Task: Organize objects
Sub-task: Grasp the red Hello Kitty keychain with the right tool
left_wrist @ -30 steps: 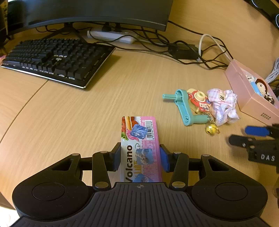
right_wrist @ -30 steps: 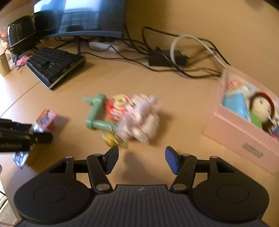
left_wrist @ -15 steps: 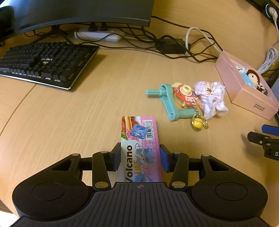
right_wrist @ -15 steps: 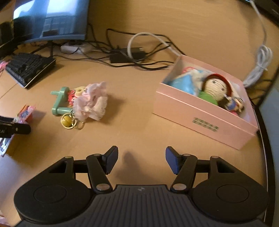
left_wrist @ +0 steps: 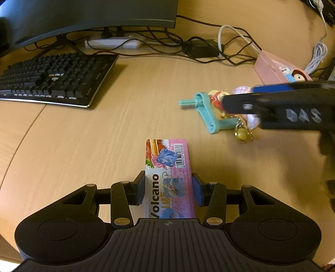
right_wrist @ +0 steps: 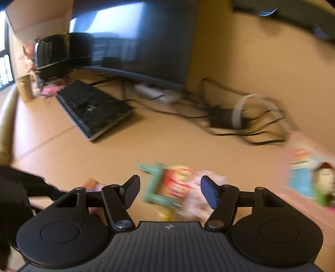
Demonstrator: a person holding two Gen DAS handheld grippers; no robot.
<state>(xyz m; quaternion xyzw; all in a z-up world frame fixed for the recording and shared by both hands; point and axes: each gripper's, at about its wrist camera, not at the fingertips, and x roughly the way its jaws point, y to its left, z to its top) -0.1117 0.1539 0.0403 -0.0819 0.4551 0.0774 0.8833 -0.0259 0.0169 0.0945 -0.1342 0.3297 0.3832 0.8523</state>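
My left gripper (left_wrist: pixel 168 188) is shut on a pink "Volcano" snack packet (left_wrist: pixel 167 167) and holds it over the wooden desk (left_wrist: pixel 104 146). My right gripper (right_wrist: pixel 170 191) is open and empty, hovering just above the toy pile; it also shows in the left wrist view (left_wrist: pixel 278 104). The pile holds a teal plastic crank (left_wrist: pixel 206 114), a red cartoon keychain (right_wrist: pixel 178 184), a pink-white cloth (right_wrist: pixel 199 198) and a yellow bell (left_wrist: pixel 241 134). A pink box (left_wrist: pixel 270 69) with dolls stands at the right. The right wrist view is blurred.
A black keyboard (left_wrist: pixel 54 79) lies at the far left under a monitor (left_wrist: pixel 88 14). A power strip (left_wrist: pixel 113 42), an adapter (left_wrist: pixel 201 50) and tangled cables (left_wrist: pixel 230 41) run along the back of the desk.
My right gripper has swung back left from the pink box to above the toy pile, still open. My left gripper keeps hold of the packet and has shifted a little.
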